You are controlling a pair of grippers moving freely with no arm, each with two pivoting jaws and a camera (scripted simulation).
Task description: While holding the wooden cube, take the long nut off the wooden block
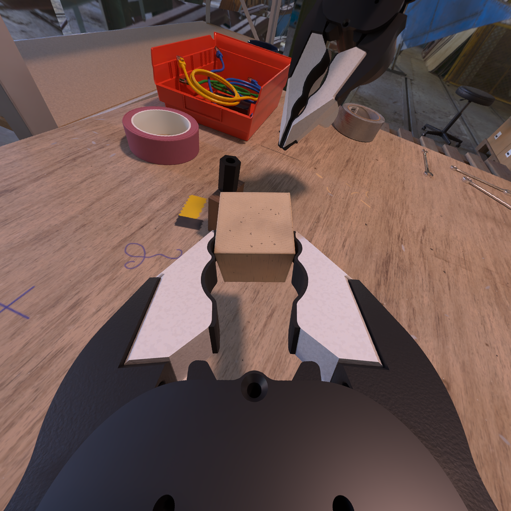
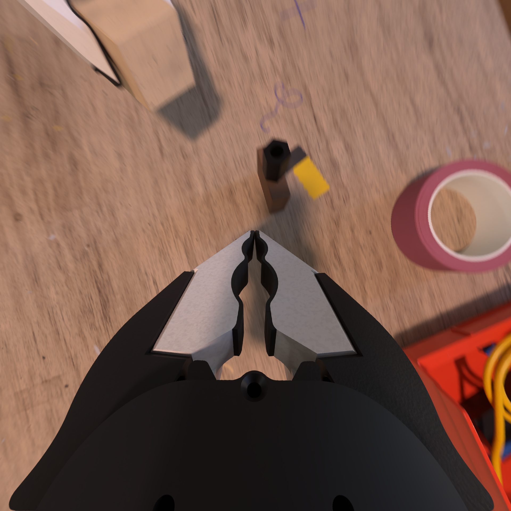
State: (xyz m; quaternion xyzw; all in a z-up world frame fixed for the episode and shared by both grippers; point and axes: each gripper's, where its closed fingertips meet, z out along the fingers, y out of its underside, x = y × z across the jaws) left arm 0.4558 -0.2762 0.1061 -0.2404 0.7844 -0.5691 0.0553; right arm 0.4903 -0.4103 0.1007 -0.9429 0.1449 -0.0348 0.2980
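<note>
a: i've got the left claw (image 1: 253, 243) clamped on the cube (image 1: 254, 224), held clear of the table (image 1: 387, 249). the grip is only at the fingertips, on the cube's near half. that's my first worry: any jolt and it could pivot or slip out, and then the holding half of the task is lost.

b: and the right claw (image 2: 254, 232)?

a: pinched together on nothing, tips meeting, hanging above and short of the nut (image 2: 275, 163). it has to spread before it goes down. if i lower it as it is, the tips would likely just ram the nut's top.

b: where's the nut exactly?

a: upright on the dark block (image 2: 273, 193), right behind the cube from the left camera. the block is narrow and tall, so a sideways nudge could topple it, nut and all. whether the nut is threaded on or only sitting there, i can't tell from these views.

b: anything crowding it?

a: a yellow tag (image 2: 311, 178) lies just beside the block, flat, harmless i think. the pink tape (image 2: 453, 218) and red bin (image 1: 221, 83) are well apart. the real squeeze is my own cube: it hovers near the block, so the right claw coming in could clip it or the left fingers.
</note>
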